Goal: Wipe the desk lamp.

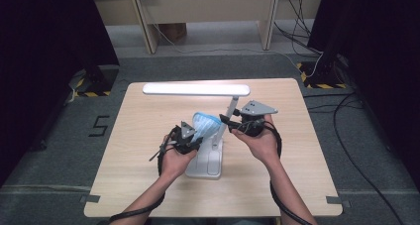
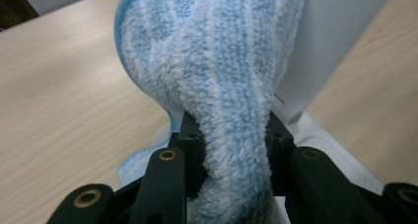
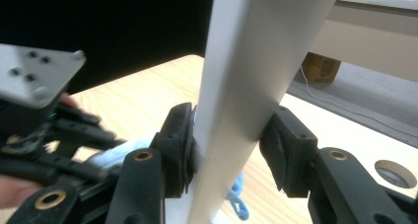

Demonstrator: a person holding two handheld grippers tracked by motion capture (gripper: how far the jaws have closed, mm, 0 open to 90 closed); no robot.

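Light wood table [image 1: 138, 150] — white desk lamp [image 1: 208, 160] base resting near centre.

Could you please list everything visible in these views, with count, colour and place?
desk lamp: one, white, mid-table, stem between the right gripper's jaws
cloth: one, blue and white fluffy, pinched in the left gripper beside the lamp stem
table: one, light wood, centre
floor marking: one, black figure 5, left of the table
cables: several, black, floor at the right
left gripper: black, shut on the cloth
right gripper: black, around the lamp stem, left pad touching
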